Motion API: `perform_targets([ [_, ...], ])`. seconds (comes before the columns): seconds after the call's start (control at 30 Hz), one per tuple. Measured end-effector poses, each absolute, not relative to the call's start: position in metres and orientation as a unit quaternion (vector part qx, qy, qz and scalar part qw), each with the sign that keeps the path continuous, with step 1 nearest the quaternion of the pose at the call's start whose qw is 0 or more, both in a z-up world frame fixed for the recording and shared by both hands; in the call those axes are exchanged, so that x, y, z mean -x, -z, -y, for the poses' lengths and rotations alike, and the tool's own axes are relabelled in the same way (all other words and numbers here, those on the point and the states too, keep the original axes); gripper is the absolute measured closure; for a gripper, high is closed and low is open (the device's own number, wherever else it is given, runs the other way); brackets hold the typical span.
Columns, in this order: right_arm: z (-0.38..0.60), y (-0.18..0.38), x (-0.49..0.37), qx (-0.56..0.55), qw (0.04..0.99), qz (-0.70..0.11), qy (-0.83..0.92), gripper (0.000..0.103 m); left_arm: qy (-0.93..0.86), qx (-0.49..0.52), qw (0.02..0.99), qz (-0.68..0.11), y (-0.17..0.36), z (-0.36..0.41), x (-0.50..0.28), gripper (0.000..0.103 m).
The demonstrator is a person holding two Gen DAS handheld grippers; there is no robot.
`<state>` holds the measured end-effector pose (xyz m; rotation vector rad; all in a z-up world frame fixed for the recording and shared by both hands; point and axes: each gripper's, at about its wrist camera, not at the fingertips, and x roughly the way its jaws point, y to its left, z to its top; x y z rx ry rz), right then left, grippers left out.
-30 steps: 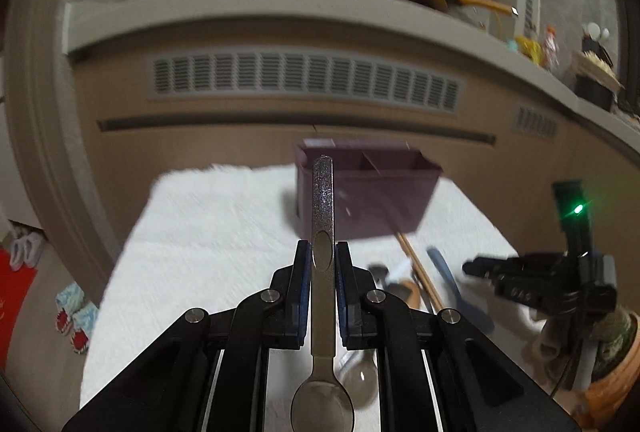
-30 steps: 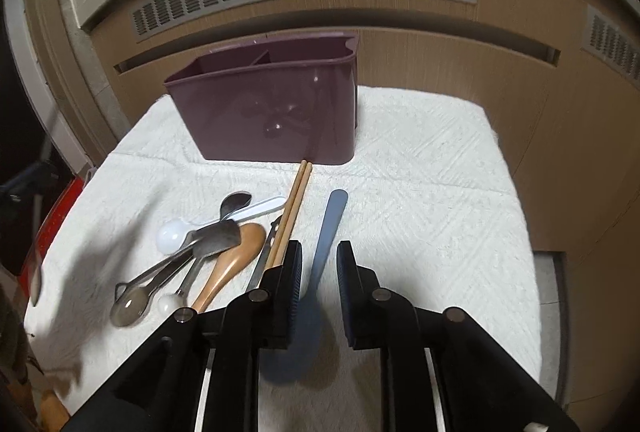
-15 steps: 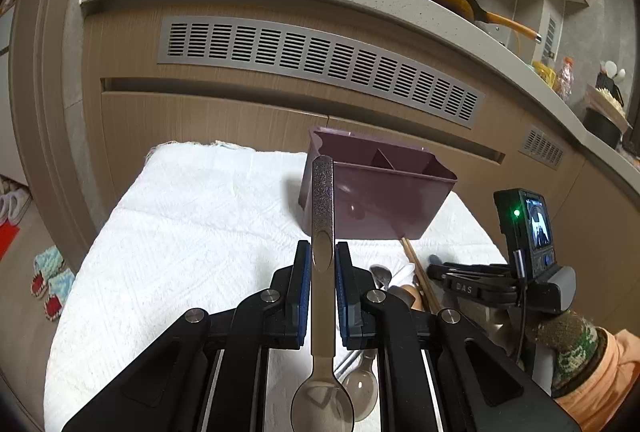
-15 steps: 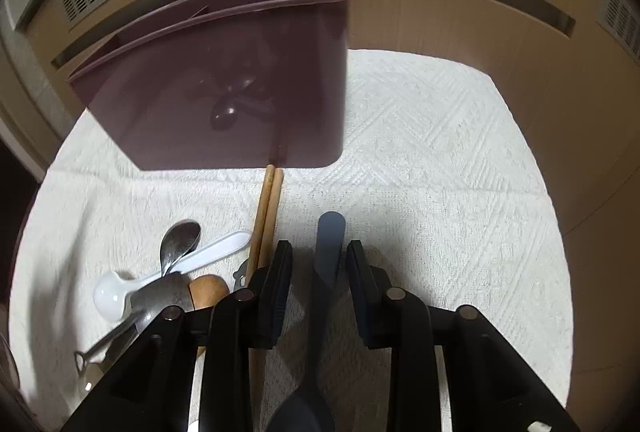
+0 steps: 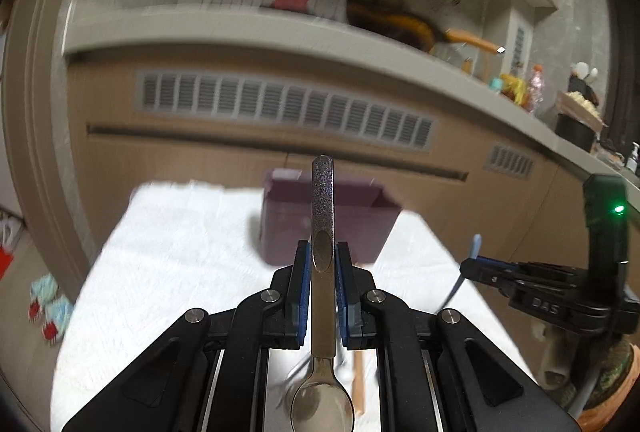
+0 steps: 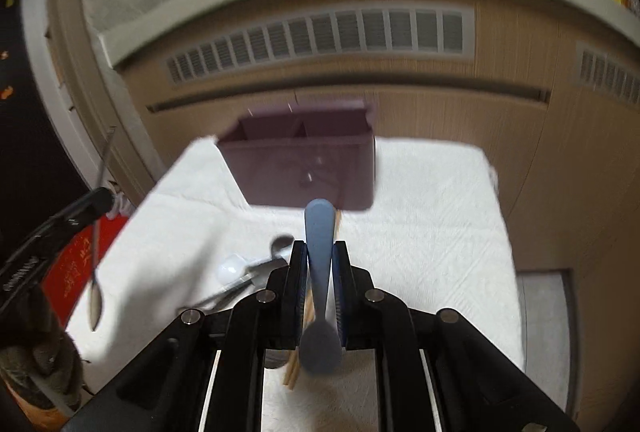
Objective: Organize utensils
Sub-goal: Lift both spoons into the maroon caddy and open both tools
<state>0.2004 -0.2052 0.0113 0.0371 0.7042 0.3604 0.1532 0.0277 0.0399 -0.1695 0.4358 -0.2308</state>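
Left gripper [image 5: 322, 264]: jaws pressed onto the flat handle of a stainless-steel spoon [image 5: 322, 312]. Handle end points forward past the fingertips; bowl sits back between the gripper arms, near the camera. Spoon is lifted off the surface.

Right gripper [image 6: 320, 264]: jaws have just been closing and now pinch the handle of a slate-blue plastic spoon [image 6: 320, 272]. Rounded handle end projects forward, bowl hangs blurred beneath the jaws. In the left wrist view the same gripper [image 5: 472, 266] appears at right, with the blue spoon crossing it at a slant, clear of the cloth.

Purple plastic utensil caddy [image 6: 304, 164]: stands upright at the far side of the white textured cloth [image 6: 432, 232] covering the surface; an inner divider shows, compartments look empty from here.

Remaining on the cloth, near side of the caddy: a pair of wooden chopsticks [image 6: 296, 368], a white plastic spoon [image 6: 232, 268] and several metal utensils [image 6: 236, 288] in a loose pile, details blurred.

Background: beige cabinet front with a slotted vent grille [image 5: 280, 108].
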Motion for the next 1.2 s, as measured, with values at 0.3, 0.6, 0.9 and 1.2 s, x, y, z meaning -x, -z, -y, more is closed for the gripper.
perform_targets([
  [0.3, 0.199, -0.112, -0.225, -0.006, 0.966, -0.193, -0.174, 0.091, 0.126, 0.078, 0.987, -0.060, -0.116, -0.001, -0.221, 0.091],
  [0.6, 0.192, -0.139, -0.313, 0.015, 0.981, -0.139, -0.137, 0.091, 0.086, 0.088, 0.992, 0.016, -0.106, 0.011, -0.324, 0.091],
  [0.9, 0.185, -0.072, -0.368, 0.005, 0.967, -0.206, -0.152, 0.091, 0.051, 0.083, 0.992, -0.078, -0.037, 0.008, -0.376, 0.091],
  [1.2, 0.176, -0.016, -0.364, 0.013, 0.939, -0.296, -0.172, 0.088, 0.047, 0.107, 0.973, -0.198, 0.005, 0.001, -0.383, 0.043],
])
